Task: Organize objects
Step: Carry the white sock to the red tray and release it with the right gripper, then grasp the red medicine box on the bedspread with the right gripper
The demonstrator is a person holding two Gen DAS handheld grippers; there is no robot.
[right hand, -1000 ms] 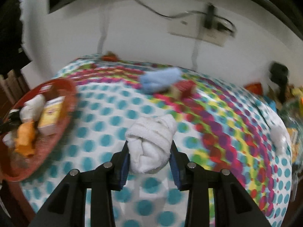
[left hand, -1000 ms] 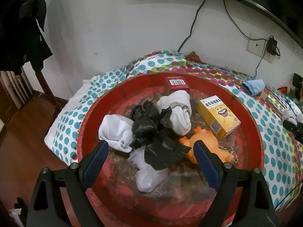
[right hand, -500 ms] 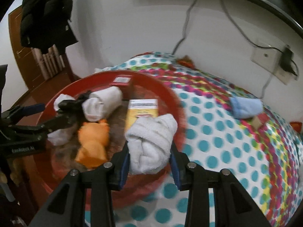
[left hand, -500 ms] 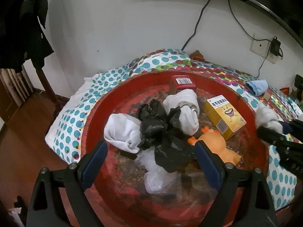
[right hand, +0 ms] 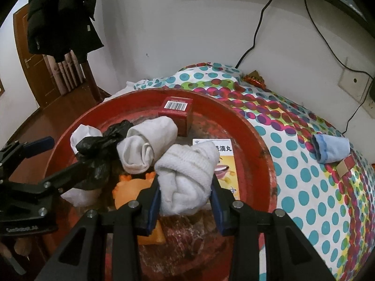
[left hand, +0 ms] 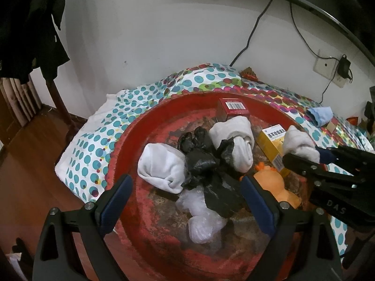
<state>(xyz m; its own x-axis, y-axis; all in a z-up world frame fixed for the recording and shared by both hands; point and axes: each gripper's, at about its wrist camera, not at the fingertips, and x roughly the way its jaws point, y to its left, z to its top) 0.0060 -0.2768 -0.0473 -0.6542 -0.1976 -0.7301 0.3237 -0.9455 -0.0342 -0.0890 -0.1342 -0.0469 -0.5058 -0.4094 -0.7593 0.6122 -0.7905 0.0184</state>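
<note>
A rolled white sock [right hand: 187, 175] sits between the blue pads of my right gripper [right hand: 185, 185], held above the round red tray [right hand: 257, 145]. The jaws are easing open while the pads still press the sock. In the left wrist view the same sock [left hand: 297, 140] hangs over the yellow box [left hand: 269, 138] at the tray's right side. My left gripper [left hand: 186, 180] is open over the tray's middle, with nothing gripped. Below it lie a black plastic bag [left hand: 204, 164], two more rolled white socks [left hand: 161, 164] [left hand: 236, 138] and a clear bag [left hand: 201, 215].
An orange duck toy [left hand: 274, 187] and a red barcode box [left hand: 232, 109] also lie in the tray. A light blue cloth [right hand: 330, 148] and a small block [right hand: 344, 166] lie on the dotted tablecloth [right hand: 304, 187] to the right. A wall with cables stands behind.
My right gripper carried the white sock from the dotted cloth leftward over the tray. It has entered the left wrist view from the right. The left gripper stayed put.
</note>
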